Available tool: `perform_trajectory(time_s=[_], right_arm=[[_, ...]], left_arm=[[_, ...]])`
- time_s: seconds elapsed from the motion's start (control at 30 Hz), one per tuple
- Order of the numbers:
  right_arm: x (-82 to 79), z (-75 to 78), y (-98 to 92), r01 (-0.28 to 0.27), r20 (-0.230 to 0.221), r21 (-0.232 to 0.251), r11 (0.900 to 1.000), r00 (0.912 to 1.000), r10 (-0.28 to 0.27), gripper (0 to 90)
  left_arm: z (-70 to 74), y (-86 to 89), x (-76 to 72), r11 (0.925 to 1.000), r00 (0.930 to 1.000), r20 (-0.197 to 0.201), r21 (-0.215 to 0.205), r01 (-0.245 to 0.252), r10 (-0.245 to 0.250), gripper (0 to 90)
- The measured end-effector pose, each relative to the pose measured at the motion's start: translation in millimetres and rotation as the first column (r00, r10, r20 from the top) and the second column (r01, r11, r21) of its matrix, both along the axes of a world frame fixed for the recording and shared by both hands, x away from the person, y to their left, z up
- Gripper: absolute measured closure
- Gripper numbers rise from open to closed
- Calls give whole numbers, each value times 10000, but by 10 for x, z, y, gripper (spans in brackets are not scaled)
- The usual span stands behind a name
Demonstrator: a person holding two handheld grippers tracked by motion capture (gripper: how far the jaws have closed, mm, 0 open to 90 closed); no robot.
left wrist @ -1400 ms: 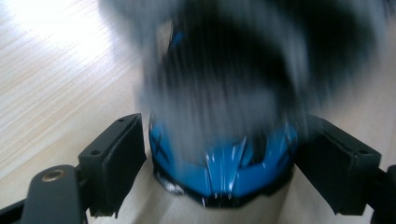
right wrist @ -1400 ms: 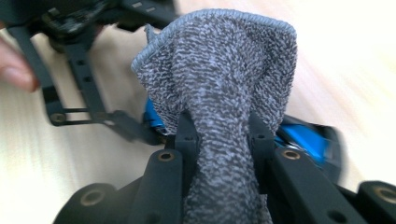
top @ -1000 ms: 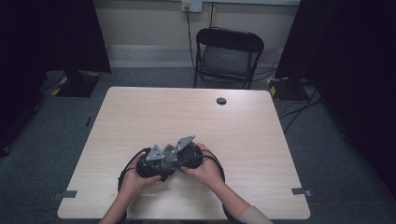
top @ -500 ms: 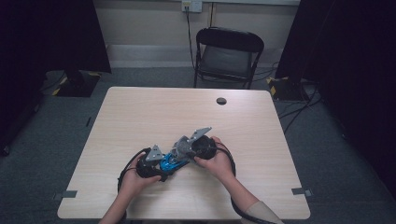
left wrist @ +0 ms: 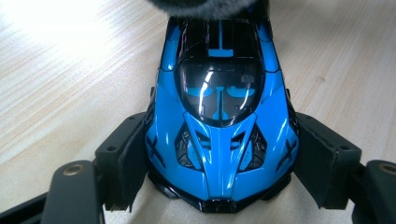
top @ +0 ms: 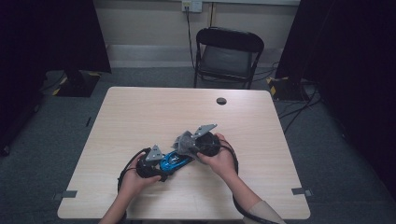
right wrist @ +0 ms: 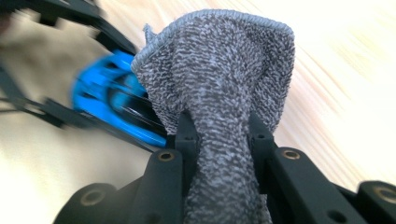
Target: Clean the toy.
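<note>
On the pale wooden tabletop [top: 140, 116], the left hand-held gripper [top: 156, 169] has its jaws set wide and clamped on both flanks of a glossy blue-and-black toy sports car [left wrist: 219, 116], pads against its front fenders. The car looks light, rigid and slick, so the flat sides are probably the safest place to grip. Just right of the car, the right hand-held gripper [right wrist: 222, 126] is nearly closed on a bunched, soft grey knitted cloth [right wrist: 224, 84], whose limp free end drapes by the car's rear, best pinched as a thick fold.
</note>
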State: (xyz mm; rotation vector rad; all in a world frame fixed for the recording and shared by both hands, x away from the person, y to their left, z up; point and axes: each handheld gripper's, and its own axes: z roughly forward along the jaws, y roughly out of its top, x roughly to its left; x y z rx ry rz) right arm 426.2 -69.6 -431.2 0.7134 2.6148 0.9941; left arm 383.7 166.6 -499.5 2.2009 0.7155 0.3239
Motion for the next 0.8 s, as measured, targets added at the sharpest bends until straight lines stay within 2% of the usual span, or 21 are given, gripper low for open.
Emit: perform_trajectory(time_s=[0.13, 0.2, 0.27, 0.4, 0.63, 0.8], right_arm=[[-123, 6, 191, -806, -87, 87, 9967, 9967, 806, 728], [-180, -30, 296, -1192, -146, -29, 9929, 9928, 1192, 728], [-229, -75, 379, -1442, -282, 78, 9895, 9891, 1443, 727], [-292, -183, 517, -1837, -382, -142, 9829, 9824, 1830, 724], [-276, -167, 518, -1677, -208, -359, 9852, 9857, 1670, 725], [-207, -133, 391, -1232, -192, -385, 9916, 9923, 1225, 725]], left_arm=[[2, 2, 3, 10000, 10000, 10, 30, 12, -12, 254], [2, 3, 3, 10000, 10000, 11, 32, 8, -8, 254], [5, 6, 4, 9999, 10000, 98, 109, -14, 13, 254], [5, 5, 4, 9999, 9999, 117, 107, -12, 10, 254], [3, 1, 0, 10000, 10000, 43, 46, -19, 19, 254], [6, 3, -1, 9999, 9999, 133, 122, -52, 50, 255]])
